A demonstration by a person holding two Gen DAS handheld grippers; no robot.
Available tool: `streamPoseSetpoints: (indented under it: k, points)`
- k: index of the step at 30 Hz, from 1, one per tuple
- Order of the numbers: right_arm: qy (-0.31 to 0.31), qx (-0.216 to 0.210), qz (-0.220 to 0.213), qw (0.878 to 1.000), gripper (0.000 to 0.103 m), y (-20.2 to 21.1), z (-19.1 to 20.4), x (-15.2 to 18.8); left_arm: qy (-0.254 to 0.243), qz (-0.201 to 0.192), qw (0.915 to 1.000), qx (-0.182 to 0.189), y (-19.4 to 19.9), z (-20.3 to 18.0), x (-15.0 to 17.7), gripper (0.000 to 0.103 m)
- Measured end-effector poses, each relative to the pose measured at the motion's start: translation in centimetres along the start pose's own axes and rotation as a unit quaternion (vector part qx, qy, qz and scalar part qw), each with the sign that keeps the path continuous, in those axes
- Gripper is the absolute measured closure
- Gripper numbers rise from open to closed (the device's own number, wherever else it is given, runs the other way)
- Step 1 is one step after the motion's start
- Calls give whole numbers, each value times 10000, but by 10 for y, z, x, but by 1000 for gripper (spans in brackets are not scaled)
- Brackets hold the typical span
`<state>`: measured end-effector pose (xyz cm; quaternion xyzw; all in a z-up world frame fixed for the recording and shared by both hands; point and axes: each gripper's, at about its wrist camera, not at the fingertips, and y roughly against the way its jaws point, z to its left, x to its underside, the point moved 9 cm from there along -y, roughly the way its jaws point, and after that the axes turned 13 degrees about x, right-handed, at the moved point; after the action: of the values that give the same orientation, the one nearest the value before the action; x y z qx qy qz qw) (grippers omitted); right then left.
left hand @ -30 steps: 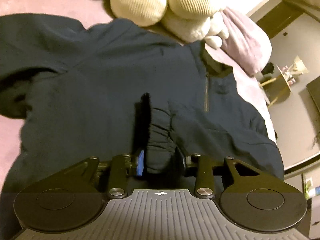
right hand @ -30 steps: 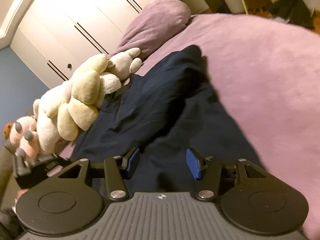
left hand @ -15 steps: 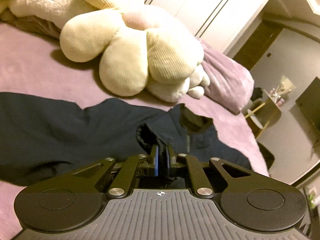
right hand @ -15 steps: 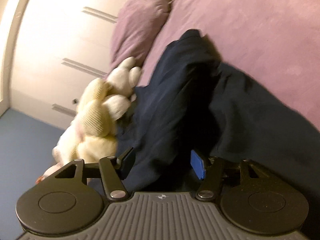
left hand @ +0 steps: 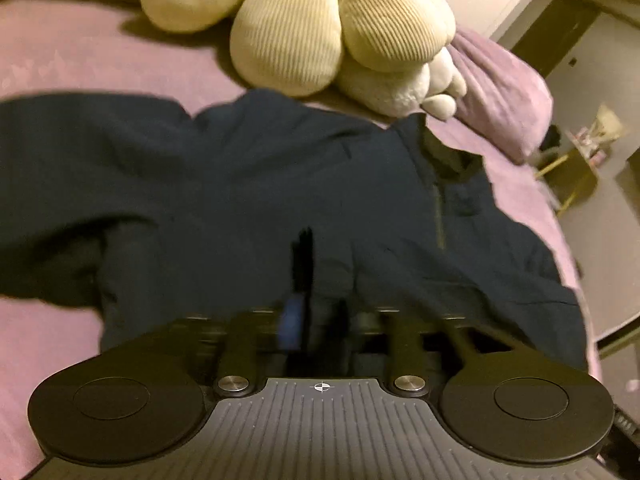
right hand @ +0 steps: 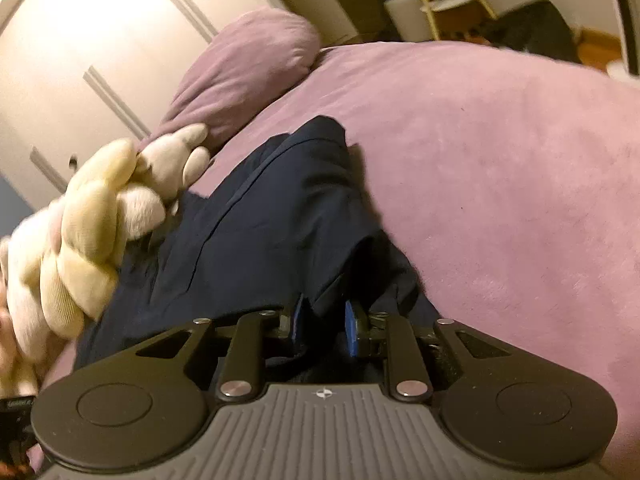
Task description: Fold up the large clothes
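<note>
Left gripper (left hand: 316, 324) dropped back low over navy jacket (left hand: 248, 184), jaws just reopened, cuff between them, grip unclear, right gripper (right hand: 322, 320) tilted downward, jaws just closed onto jacket hem.

1. One dark navy garment (left hand: 256, 184) lies spread on the bed; its zipper runs toward 1 o'clock in the left wrist view.
2. One purple bed cover (right hand: 500, 168) is under it.
3. One purple pillow (right hand: 248, 68) is at 11 o'clock in the right wrist view.
4. One cream ribbed plush toy (left hand: 320, 28) is at 12 o'clock in the left wrist view. One white fluffy plush toy (left hand: 404, 84) is touching it. If more toys are there, I cannot tell.
5. Two grippers: the left gripper (left hand: 316, 324) and the right gripper (right hand: 324, 320), each one at 6 o'clock in its own view.
6. One white wardrobe (right hand: 80, 40) with some doors; their number is not clear.
</note>
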<state>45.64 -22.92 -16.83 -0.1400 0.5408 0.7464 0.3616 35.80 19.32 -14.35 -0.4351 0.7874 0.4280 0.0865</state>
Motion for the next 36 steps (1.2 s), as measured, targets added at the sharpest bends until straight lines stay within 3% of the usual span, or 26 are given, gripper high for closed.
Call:
streamPoseSetpoints:
  k: [1,3,6,7,9,10,12,13,15,18,21,23,24,28,31,36]
  points:
    - [126,20,-8,9999,64,7,2,0,22,-42,9999,94,2,0,1,40]
    - [379,23,-206,9991,63,24,5,-2,86,-69,9993,346,5,-2,1,39]
    - [697,-8,-471,9965,63,52,6,-4,459,-71,9959,779,2,-4,3,29]
    - [766,-60,-552,9955,63,59,8,-6,502,-35,9959,754,0,-4,4,28]
    - [775,-190,-661,9946,63,73,11,-9,420,147,9978,501,-12,-2,8,35]
    - [757,-256,-714,9942,63,76,14,-12,373,216,9985,339,-16,0,10,59]
    - [814,-373,-774,9930,66,75,23,-17,307,279,9989,219,-20,2,11,64]
    - [893,-341,-782,9924,74,71,28,-15,143,239,9994,184,-20,-2,8,66]
    - [1024,-309,-847,9906,83,63,39,-13,-453,22,9990,-42,-14,-15,-4,70]
    - [1251,-344,-1022,9863,85,54,60,-14,-1210,-411,9913,-313,2,-34,-27,75]
    - [1408,-353,-1246,9815,85,46,84,-20,-1449,-481,9845,-858,-1,-25,-34,70]
    - [1509,-270,-1218,9806,85,30,94,-21,-1332,-411,9836,-1143,-10,-10,-29,52]
    - [1594,-199,-1107,9808,85,19,96,-18,-1209,-397,9844,-1218,-13,-3,-26,49]
    - [1908,351,-575,9793,90,-26,91,2,-914,-407,9899,-1002,-23,6,-13,43]
    - [2328,551,-709,9684,95,-32,87,9,-1171,-382,9864,-1091,-31,5,-12,43]
    - [2455,694,-752,9640,101,-39,87,9,-1329,-368,9827,-1233,-50,2,-18,40]
